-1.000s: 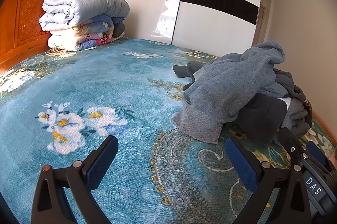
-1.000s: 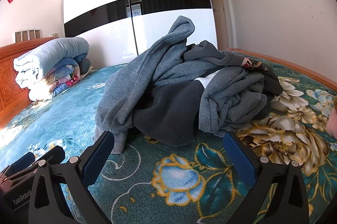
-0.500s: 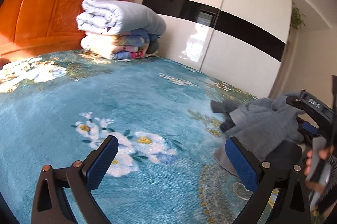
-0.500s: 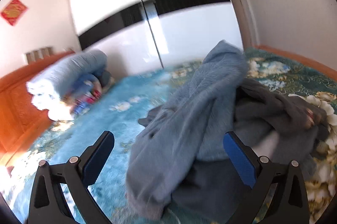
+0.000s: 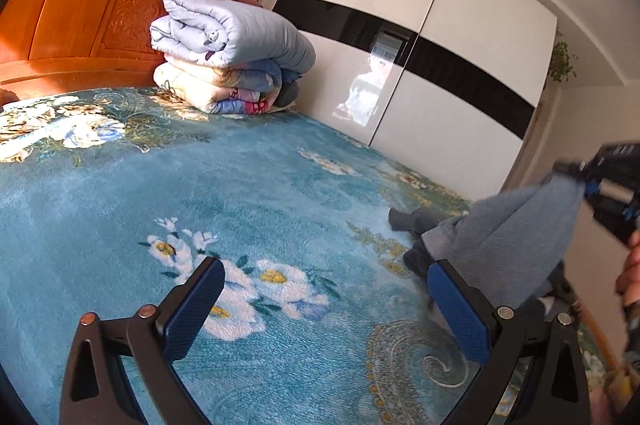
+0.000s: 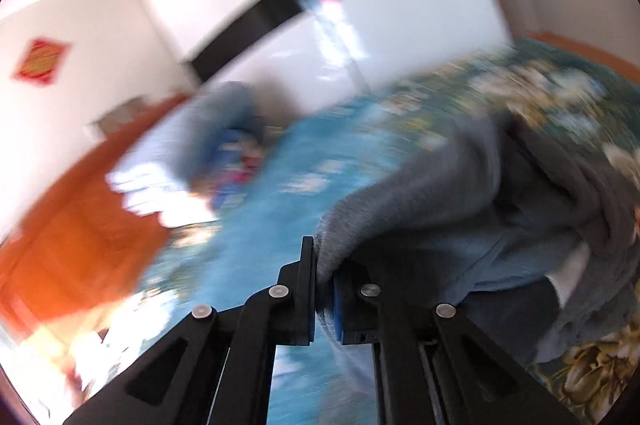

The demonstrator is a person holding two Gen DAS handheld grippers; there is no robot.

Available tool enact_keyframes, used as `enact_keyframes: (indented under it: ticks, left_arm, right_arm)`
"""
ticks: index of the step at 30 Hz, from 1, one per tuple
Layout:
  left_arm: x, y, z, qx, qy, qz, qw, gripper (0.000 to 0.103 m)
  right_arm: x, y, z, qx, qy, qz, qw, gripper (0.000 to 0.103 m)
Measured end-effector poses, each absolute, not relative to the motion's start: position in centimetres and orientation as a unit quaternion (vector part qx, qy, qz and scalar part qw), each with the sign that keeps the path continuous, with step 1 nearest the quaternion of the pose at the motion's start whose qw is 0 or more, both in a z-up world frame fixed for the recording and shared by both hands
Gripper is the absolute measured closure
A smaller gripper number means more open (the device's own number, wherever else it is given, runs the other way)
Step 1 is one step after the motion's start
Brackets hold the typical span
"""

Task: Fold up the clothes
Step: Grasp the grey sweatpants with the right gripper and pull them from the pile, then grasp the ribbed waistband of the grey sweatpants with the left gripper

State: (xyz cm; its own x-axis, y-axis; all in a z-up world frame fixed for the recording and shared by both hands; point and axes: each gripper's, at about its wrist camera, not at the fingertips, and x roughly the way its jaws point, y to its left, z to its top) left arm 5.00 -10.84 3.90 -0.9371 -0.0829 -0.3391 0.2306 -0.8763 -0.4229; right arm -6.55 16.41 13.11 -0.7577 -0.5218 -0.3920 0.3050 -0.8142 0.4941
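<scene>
A grey-blue sweater (image 6: pixel 420 201) hangs from my right gripper (image 6: pixel 325 289), which is shut on its edge and holds it up off the bed. The right wrist view is blurred by motion. The sweater also shows in the left wrist view (image 5: pixel 516 229), hanging at the right from the right gripper (image 5: pixel 600 185). Darker grey clothes (image 6: pixel 580 185) lie in a pile under it. My left gripper (image 5: pixel 324 309) is open and empty, low over the blue floral bedspread (image 5: pixel 160 193).
Folded quilts (image 5: pixel 228 53) are stacked at the wooden headboard (image 5: pixel 80 5). A white wardrobe with a black band (image 5: pixel 420 65) stands past the bed's far side. A hand (image 5: pixel 630 265) shows at the right edge.
My right gripper has shut on the grey-blue sweater and lifted it from the pile. My left gripper has swung left, away from the clothes, and stays open.
</scene>
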Motion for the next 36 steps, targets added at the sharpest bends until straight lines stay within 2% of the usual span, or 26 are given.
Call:
enact_keyframes:
  ticks: [5,10,14,20,23,28,33,36]
  left_arm:
    - [9.2,-14.1,5.9,0.151,0.276,-0.945,0.092,0.0]
    - [14.1,-17.8,9.2,0.134,0.344,-0.926,0.077,0.0]
    - [18.3,-18.8,12.7,0.118,0.295,-0.942,0.11,0.0]
    - [23.4,-20.8,13.9,0.118,0.276,-0.945,0.131,0.0]
    - [24.5,-21.1,13.0,0.13,0.264,-0.944,0.148,0.0]
    - [23.9,-20.7,10.1,0.172,0.282,-0.936,0.125,0.0]
    - [21.3,-17.6,8.1,0.22,0.278,-0.932,0.081,0.0]
    - [19.2,-15.5,6.3,0.253,0.282,-0.924,0.051,0.0]
  right_arm:
    - [1.5,13.7,21.7,0.217,-0.159,-0.909,0.317,0.096]
    - [7.0,11.3,25.5,0.195,-0.152,-0.9,0.359,0.096]
    - [11.5,10.1,29.1,0.164,-0.146,-0.879,0.424,0.096]
    - [16.6,10.3,32.1,0.113,-0.12,-0.864,0.476,0.096]
    - [17.4,12.6,30.6,0.117,-0.11,-0.866,0.473,0.096]
    - [15.6,19.7,22.8,0.164,-0.111,-0.885,0.422,0.096]
    - [15.5,30.7,15.3,0.199,-0.109,-0.928,0.295,0.096]
    - [15.4,37.2,10.1,0.224,-0.1,-0.954,0.171,0.096]
